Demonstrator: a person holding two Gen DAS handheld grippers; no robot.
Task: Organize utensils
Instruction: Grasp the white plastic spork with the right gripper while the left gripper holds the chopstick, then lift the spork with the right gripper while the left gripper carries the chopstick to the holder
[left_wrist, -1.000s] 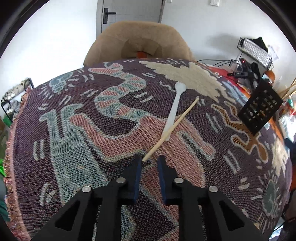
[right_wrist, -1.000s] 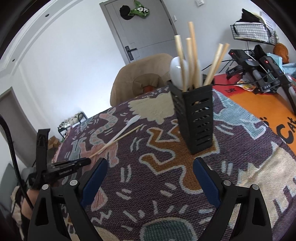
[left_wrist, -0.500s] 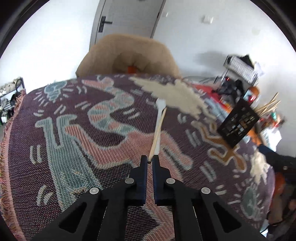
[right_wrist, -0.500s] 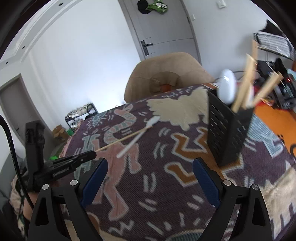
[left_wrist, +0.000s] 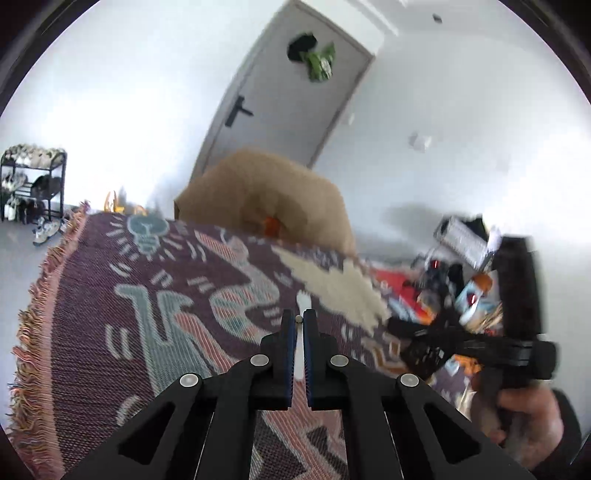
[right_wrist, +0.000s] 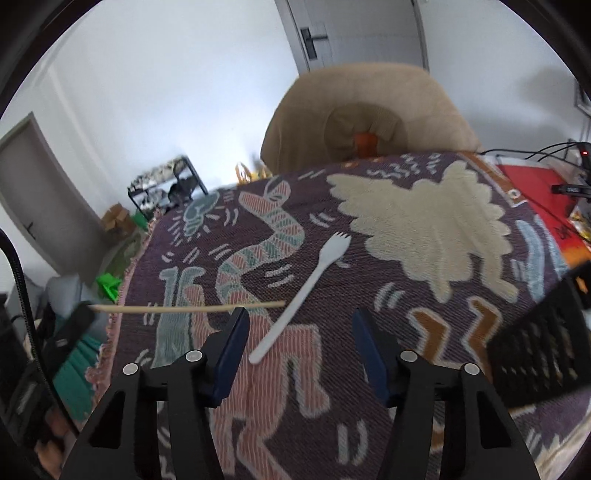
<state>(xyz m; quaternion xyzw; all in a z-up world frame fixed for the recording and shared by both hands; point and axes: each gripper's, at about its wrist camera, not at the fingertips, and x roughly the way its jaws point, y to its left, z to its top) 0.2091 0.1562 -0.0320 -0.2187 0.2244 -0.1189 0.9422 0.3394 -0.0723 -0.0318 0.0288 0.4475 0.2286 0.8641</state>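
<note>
Left tongs (left_wrist: 299, 320) clamped on a wooden chopstick (right_wrist: 188, 307), frame centre-left; right tongs (right_wrist: 299, 325) closing, empty, over the white plastic fork (right_wrist: 303, 291) on the blanket-covered bench (right_wrist: 424, 229).

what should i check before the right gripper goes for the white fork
1. Left gripper shut on the chopstick: ok.
2. Chopstick lifted off the blanket: ok.
3. White fork lying free, nothing on it: ok.
4. Right gripper jaws straddling the fork's handle: ok, they are closing, pads not yet on it.
5. Black holder upright with room: cannot tell, only an edge shows.
</note>
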